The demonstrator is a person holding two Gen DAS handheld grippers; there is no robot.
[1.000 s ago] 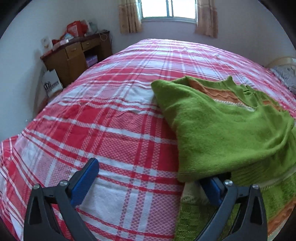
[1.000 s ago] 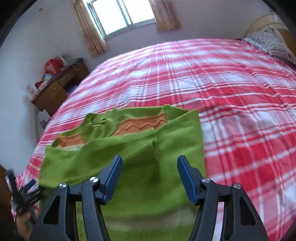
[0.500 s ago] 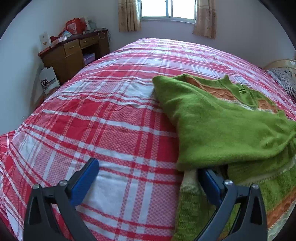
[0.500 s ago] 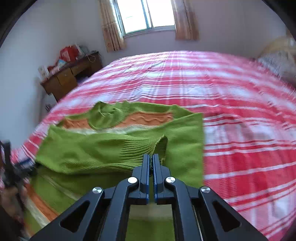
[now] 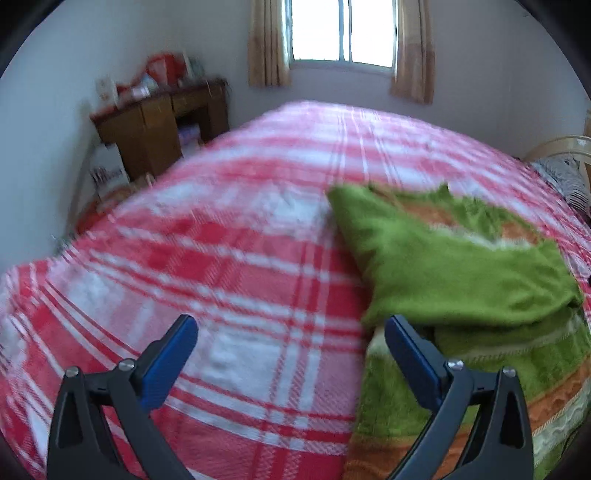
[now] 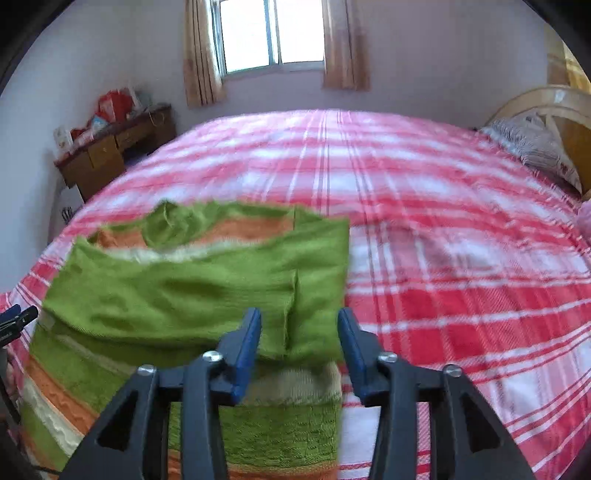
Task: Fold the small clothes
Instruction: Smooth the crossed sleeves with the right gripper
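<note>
A green knit sweater (image 5: 458,273) with orange and cream bands lies on the red plaid bed, its sleeves folded across the body. In the right wrist view the same sweater (image 6: 192,288) fills the lower left. My left gripper (image 5: 290,343) hangs open above the bedspread by the sweater's left edge, holding nothing. My right gripper (image 6: 299,339) hovers over the sweater's right side; its jaws are opening, and the folded sleeve lies below the gap, not pinched. The left gripper's tip (image 6: 16,317) shows at that view's left edge.
The red and white plaid bedspread (image 6: 443,221) covers a wide bed. A wooden desk (image 5: 159,122) with clutter stands against the far left wall. A pillow (image 6: 532,147) and headboard sit at the right. A curtained window (image 6: 273,33) is behind.
My right gripper was open, shut on the sweater's sleeve cuff half a second ago, and now stands open again with the sleeve laid down. My left gripper lifted and drew back slightly.
</note>
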